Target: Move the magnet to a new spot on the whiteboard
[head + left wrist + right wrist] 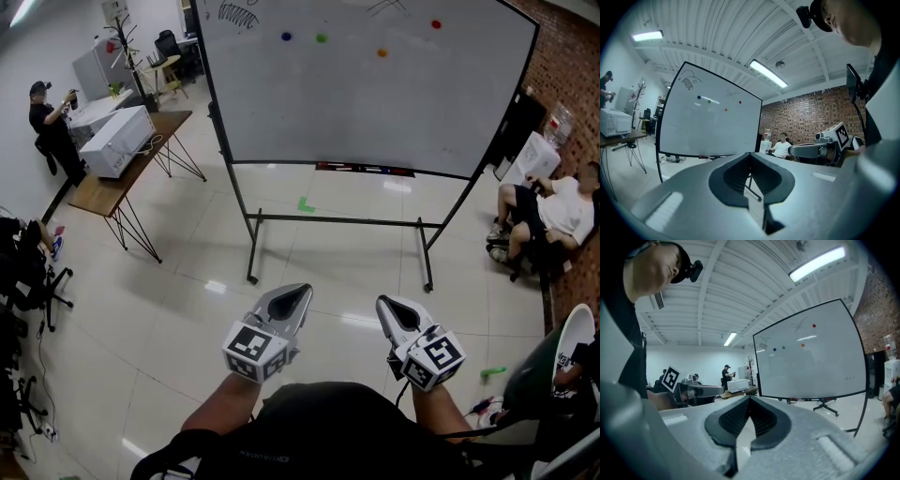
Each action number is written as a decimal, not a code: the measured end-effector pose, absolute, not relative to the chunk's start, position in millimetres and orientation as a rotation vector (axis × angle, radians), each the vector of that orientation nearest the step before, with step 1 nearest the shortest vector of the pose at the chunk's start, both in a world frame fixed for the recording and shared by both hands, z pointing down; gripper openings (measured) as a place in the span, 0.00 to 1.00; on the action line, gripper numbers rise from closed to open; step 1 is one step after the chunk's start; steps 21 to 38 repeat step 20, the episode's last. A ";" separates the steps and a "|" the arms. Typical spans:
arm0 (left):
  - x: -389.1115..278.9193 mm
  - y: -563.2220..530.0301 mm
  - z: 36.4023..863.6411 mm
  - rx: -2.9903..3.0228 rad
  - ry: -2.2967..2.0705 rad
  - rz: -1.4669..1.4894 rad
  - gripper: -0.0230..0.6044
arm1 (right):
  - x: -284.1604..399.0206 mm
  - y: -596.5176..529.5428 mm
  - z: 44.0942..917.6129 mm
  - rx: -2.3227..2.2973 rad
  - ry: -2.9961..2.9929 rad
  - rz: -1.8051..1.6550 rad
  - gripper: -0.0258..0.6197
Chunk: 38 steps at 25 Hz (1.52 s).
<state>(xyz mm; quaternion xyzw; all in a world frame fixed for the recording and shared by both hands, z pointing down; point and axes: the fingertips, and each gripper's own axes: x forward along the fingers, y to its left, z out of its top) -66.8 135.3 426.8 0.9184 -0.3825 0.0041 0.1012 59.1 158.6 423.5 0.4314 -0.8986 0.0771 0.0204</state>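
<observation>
Standing well back from the whiteboard (375,112), both claws empty
left gripper (296,294) pinched shut; blue magnet (286,37), green magnet (322,38), orange magnet (382,52) and red magnet (436,24) dot the board's top edge; right gripper (394,306) shut too; any grab would need stepping nearer, jaws parted squarely

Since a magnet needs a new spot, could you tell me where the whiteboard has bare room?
The whole lower part of the whiteboard is bare, from below the orange magnet down to the marker tray. The top is crowded: blue magnet, green magnet, red magnet and scribbles.
</observation>
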 end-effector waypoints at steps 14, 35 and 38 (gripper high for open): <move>-66.0 133.1 428.0 2.706 -1.124 0.007 0.06 | 60.5 157.7 426.9 1.352 -2.783 0.256 0.05; -65.2 130.3 427.5 2.712 -1.133 -0.001 0.06 | 62.9 156.2 426.7 1.366 -2.781 0.259 0.05; -65.2 130.3 427.5 2.712 -1.133 -0.001 0.06 | 62.9 156.2 426.7 1.366 -2.781 0.259 0.05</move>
